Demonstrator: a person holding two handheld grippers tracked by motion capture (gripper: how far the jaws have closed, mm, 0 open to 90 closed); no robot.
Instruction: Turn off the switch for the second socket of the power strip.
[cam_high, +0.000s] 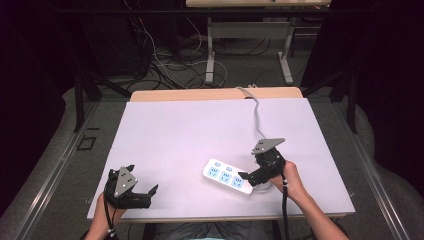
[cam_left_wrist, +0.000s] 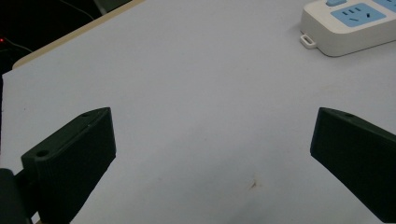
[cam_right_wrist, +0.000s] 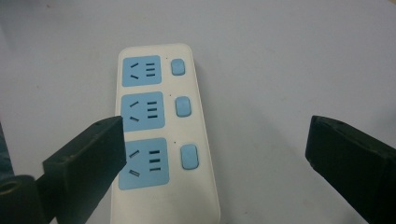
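A white power strip (cam_high: 227, 176) with three blue sockets and three blue switches lies flat on the white table (cam_high: 200, 130), toward the front right. Its grey cable (cam_high: 257, 115) runs off over the far edge. My right gripper (cam_high: 251, 179) hovers over the strip's right end. In the right gripper view the right gripper (cam_right_wrist: 217, 135) is open wide. One jaw stands over the sockets of the power strip (cam_right_wrist: 163, 130), the other over bare table, and neither presses on it. My left gripper (cam_high: 142, 179) rests open at the front left corner, holding nothing. The left gripper (cam_left_wrist: 212, 135) faces one end of the strip (cam_left_wrist: 350, 28).
A wooden table edge (cam_high: 215, 94) shows beyond the white sheet. Behind it are floor cables and the legs of another desk (cam_high: 210, 60). A small brown mark (cam_left_wrist: 254, 184) sits on the surface between the left jaws.
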